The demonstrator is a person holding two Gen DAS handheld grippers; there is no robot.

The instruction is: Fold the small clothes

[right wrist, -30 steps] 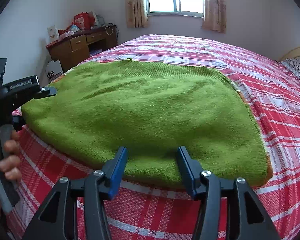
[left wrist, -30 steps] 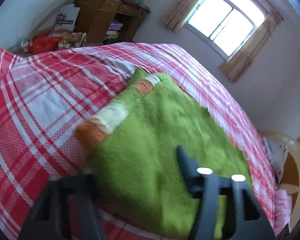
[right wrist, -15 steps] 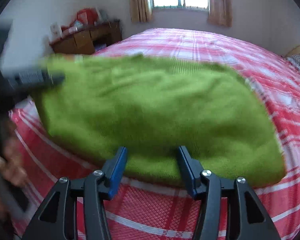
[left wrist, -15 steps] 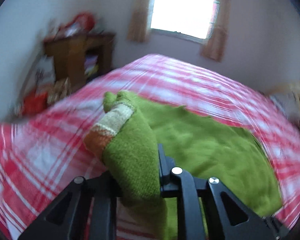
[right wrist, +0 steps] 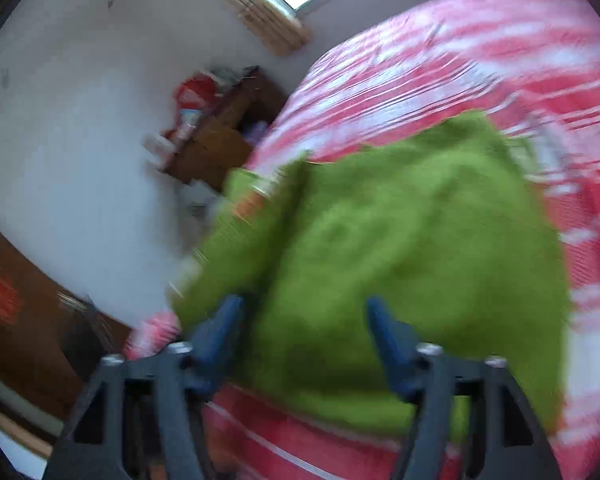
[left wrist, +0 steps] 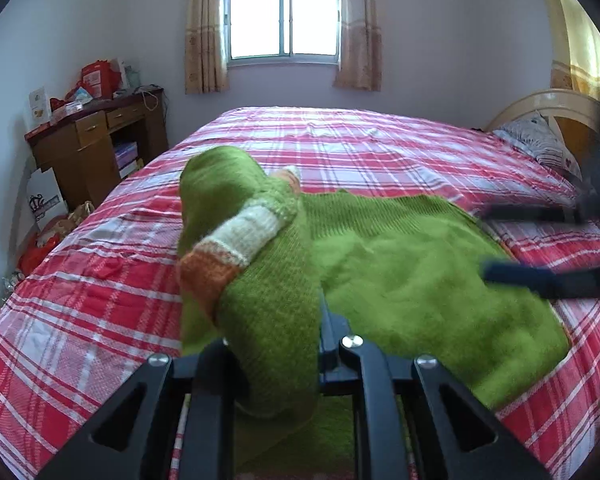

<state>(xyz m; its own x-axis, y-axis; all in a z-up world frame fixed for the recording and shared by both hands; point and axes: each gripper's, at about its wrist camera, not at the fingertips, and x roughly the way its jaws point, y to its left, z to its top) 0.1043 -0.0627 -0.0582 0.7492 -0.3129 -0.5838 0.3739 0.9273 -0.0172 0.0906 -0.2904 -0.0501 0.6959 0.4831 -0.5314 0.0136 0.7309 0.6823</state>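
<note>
Fuzzy green knit sweater (left wrist: 400, 280), striped ribbed cuff (left wrist: 236, 240), plaid bedspread (left wrist: 360, 148)

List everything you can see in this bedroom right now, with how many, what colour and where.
Sweater: one, green, lying on the bed, its near part lifted.
Sleeve: one, green with a white and orange cuff, raised and draped over the near edge.
Bed cover: one, red and white plaid, over the whole bed.
Pillow: one, pale patterned, at the right by the headboard.
Headboard: one, cream, far right.
Desk: one, brown wood, left wall, red packages on top.
Window: one, bright, back wall, beige curtains either side.
Left gripper: one, black, fingers shut on the sweater.
Right gripper: one, blue fingers, just opened, spread over the sweater.
</note>
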